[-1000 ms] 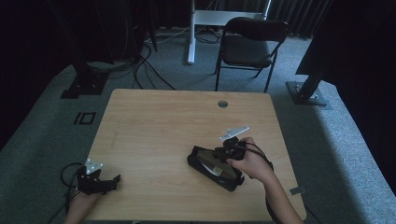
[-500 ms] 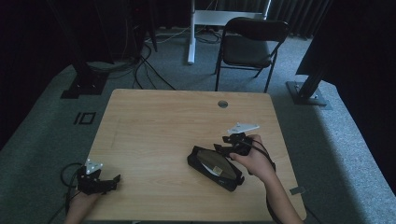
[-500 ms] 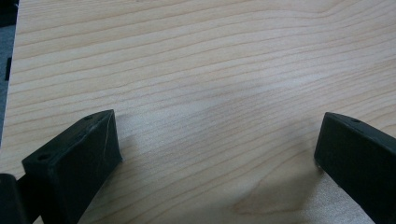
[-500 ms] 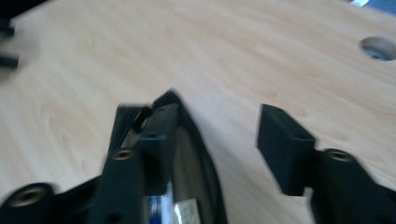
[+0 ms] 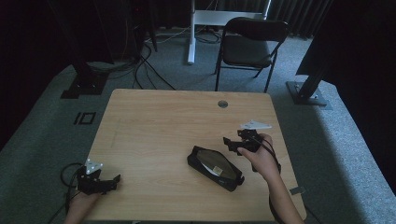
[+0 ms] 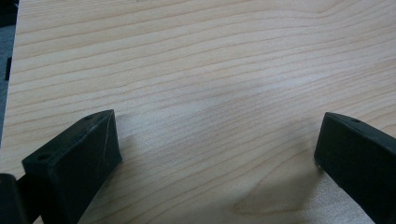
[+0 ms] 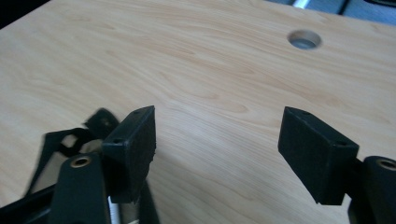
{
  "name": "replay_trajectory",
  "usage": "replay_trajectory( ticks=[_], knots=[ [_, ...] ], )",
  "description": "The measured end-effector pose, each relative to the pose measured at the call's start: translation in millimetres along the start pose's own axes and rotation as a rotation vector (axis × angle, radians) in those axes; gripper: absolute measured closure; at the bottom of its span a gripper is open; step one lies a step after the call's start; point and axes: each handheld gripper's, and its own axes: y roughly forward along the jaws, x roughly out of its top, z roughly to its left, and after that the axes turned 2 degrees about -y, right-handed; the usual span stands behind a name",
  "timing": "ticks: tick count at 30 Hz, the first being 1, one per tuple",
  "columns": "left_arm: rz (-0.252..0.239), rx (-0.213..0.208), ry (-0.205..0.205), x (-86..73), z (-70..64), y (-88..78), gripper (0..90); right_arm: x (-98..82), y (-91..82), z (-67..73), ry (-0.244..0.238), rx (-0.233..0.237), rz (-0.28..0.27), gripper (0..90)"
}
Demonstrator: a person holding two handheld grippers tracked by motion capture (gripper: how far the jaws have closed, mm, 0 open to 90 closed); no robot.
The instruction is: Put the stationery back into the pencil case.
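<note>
The high view looks forward and down from above my side of the worktop (image 5: 163,126), taking in both tools. Each tool's camera sits close behind its jaws, skimming the wood just ahead. My right tool's (image 7: 217,140) view shares the worktop's cable hole (image 7: 305,39) with the high view.

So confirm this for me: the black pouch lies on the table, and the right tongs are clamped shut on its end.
Not clamped. The black pouch does lie on the table, but the right tongs stand open with only bare wood between the jaws, which have just been opening. The right gripper view shows it: the pouch sits beside the left jaw, not between the two.
</note>
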Motion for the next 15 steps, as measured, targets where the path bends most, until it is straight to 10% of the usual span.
replay_trajectory(
  ticks=[15],
  knots=[
    [0.000,0.000,0.000,0.0,0.0,0.0,0.2,-35.2,10.2,-32.0,0.133,-0.117,0.061,19.5]
  ],
)
